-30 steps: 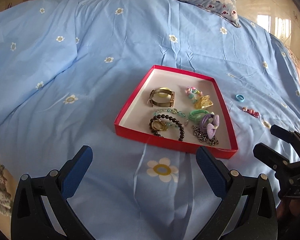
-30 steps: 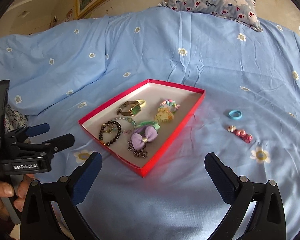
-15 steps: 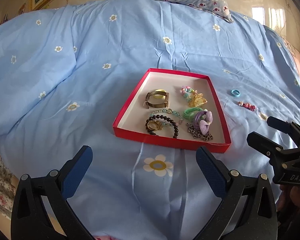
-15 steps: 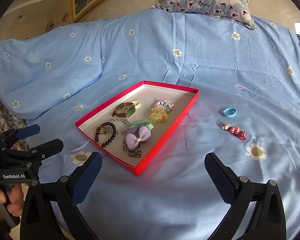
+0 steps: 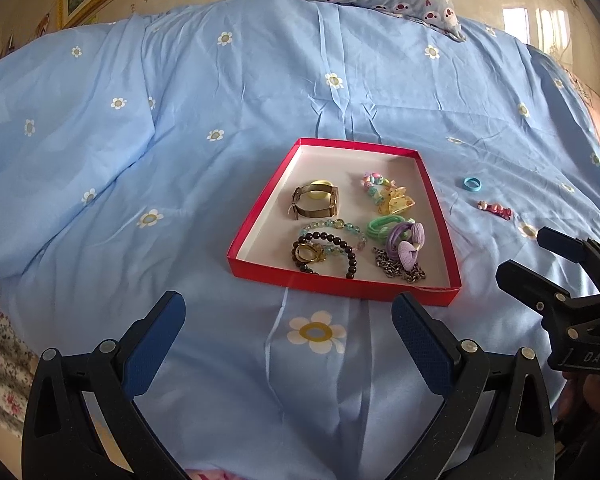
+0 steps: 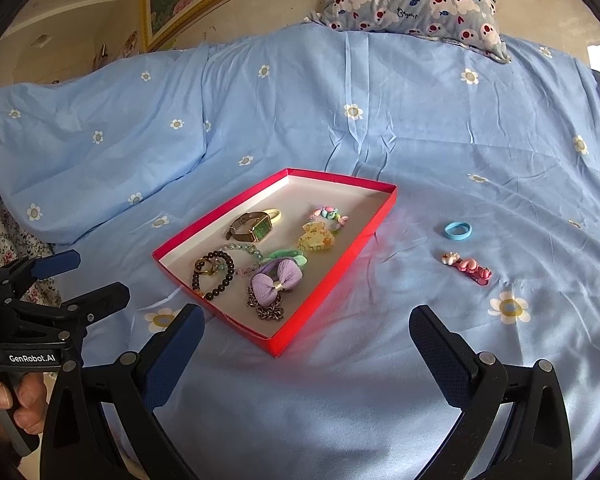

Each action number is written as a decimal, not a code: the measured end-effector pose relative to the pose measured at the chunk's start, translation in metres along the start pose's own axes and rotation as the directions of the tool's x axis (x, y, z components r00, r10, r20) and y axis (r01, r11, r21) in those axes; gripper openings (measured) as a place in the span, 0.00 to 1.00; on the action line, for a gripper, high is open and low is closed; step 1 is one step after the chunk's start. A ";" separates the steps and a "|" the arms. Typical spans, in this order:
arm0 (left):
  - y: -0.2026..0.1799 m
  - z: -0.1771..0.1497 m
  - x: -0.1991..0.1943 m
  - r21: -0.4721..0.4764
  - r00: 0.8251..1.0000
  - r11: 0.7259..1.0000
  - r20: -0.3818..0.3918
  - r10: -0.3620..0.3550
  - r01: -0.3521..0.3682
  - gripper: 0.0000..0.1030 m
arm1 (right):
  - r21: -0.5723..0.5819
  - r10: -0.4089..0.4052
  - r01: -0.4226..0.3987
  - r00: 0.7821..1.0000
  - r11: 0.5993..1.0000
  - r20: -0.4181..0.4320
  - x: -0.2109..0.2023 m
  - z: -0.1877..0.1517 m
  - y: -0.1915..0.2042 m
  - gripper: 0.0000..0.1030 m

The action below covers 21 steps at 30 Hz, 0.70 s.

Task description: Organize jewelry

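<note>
Tray: red tray (image 6: pixel 332 280) with a white inside sits on the blue floral bedspread (image 6: pixel 340 120), already holding a watch (image 6: pixel 252 227), a dark bead bracelet (image 6: pixel 216 276), a purple bow (image 6: pixel 277 280), a chain (image 6: pixel 266 310), a yellow claw clip (image 6: pixel 316 238) and some smaller bits.

Leftovers: blue ring (image 6: pixel 457 231) and pink hair clip (image 6: pixel 466 267) lie out on the bedspread, right of the tray, near each other but not touching.

Right gripper: right gripper (image 6: pixel 306 354) has its fingers wide apart, nothing in them. It's hovering low over the bed, with the pink hair clip ahead and slightly right of its centre, the blue ring just past that.

Left gripper: left gripper (image 5: pixel 288 340) is spread wide too, empty, parked in front of the tray's near wall.

Handling guess: both leftovers look tiny and light. The ring looks like smooth plastic or rubber, so probably slippery; I'd pinch across the band. The hair clip is long and thin with bumpy charms, so grab it across the narrow width at the middle.

Watch out: soft bedding gives, so pads could snag fabric.
</note>
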<state>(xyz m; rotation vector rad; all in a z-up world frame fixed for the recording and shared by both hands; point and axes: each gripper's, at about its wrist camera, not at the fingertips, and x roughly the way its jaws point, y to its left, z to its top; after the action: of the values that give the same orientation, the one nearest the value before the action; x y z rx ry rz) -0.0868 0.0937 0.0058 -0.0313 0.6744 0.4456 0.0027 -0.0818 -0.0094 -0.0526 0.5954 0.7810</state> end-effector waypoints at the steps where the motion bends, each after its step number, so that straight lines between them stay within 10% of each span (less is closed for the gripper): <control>1: 0.000 0.000 0.000 -0.001 1.000 1.000 0.000 0.002 -0.002 1.00 | -0.001 0.000 0.000 1.000 1.000 0.001 0.000 0.000 0.000 1.00; 21: 0.002 0.000 -0.001 -0.002 1.000 1.000 -0.003 0.000 0.000 1.00 | -0.013 0.002 -0.002 1.000 1.000 0.015 -0.004 0.001 0.003 1.00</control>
<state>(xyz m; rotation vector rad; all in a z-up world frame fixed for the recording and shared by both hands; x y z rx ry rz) -0.0888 0.0952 0.0064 -0.0333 0.6773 0.4466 -0.0009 -0.0820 -0.0065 -0.0583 0.5764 0.7865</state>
